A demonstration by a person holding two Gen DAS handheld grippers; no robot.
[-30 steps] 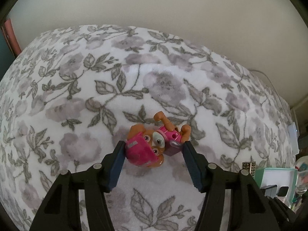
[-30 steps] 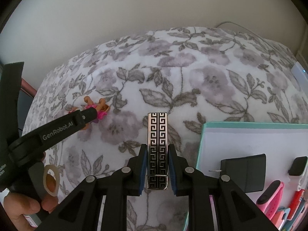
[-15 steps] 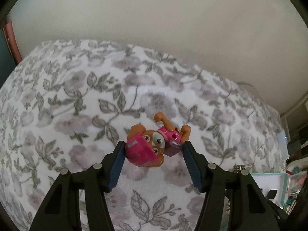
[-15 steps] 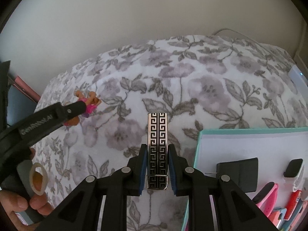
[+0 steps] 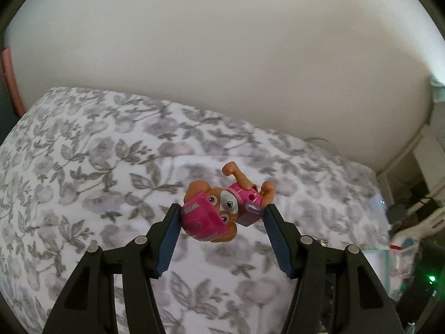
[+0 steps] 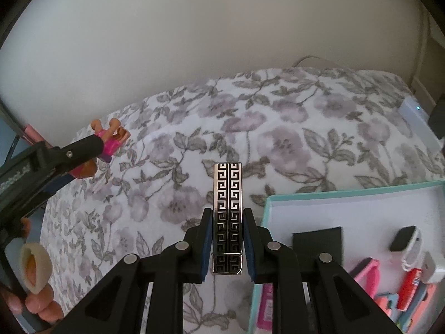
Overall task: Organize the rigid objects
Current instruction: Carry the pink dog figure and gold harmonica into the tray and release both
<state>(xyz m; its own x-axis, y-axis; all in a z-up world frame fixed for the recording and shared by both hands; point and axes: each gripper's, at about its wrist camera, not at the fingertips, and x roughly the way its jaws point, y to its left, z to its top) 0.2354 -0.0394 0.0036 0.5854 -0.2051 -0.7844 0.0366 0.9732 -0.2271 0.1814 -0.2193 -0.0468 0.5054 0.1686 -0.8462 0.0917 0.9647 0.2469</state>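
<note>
My left tool (image 5: 222,220) pinches toy pup (image 5: 219,214) by head, lumpy hard plastic, light, may twist. Right tool (image 6: 226,239) squeezes shiny clip (image 6: 227,208): stiff, slippery.

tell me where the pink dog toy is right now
The pink dog toy is clamped in the left gripper, held above the floral blanket; the right wrist view shows it at far left.

You've got the pink-and-orange toy pup (image 5: 222,211) upside down, legs up, clear of the floral blanket — and the flat metal clip (image 6: 227,217) with its black Greek-key pattern pointing forward, beside the teal box (image 6: 347,192).
</note>
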